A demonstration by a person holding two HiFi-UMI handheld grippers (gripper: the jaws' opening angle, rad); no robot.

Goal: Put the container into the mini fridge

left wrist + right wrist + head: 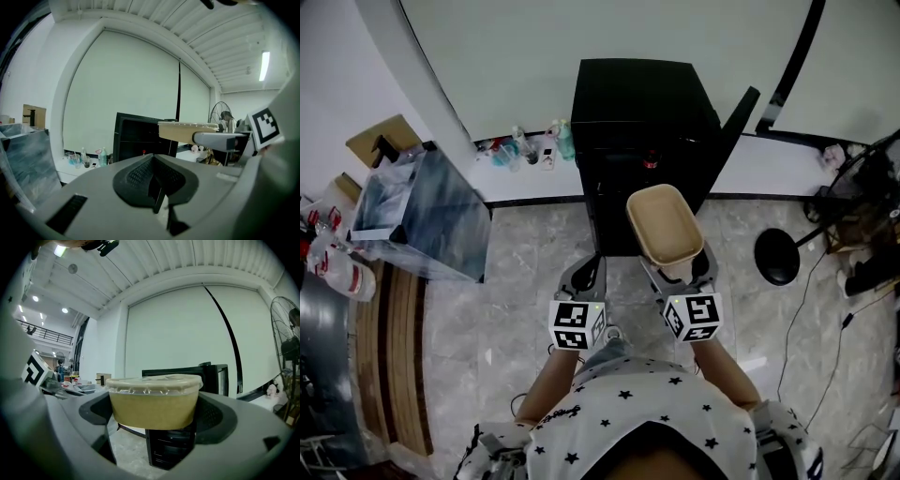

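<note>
Right gripper (680, 273) clamps oval tan container (664, 223) before boxy black mini fridge (642, 103).

You're in a big industrial-type hall set up as a lab or test space. Evidence:
- Ribbed metal ceiling (154, 258) with a strip light (265, 65) and round spots (35, 298).
- Railed upper gallery (47, 336) far off at your left.
- Pale roller blinds (122, 89) cover the whole wall.
- Polished stone-tile floor (525, 253), with loose cables (811, 281) trailing over it at your right.
- Pedestal fan (220, 115) near those cables.
- Mini fridge (642, 112) stands directly on the floor against a low white ledge (787, 164); bottles (525, 145) and cups line that ledge.
- Cardboard box (384, 141) and clutter at your left.
</note>
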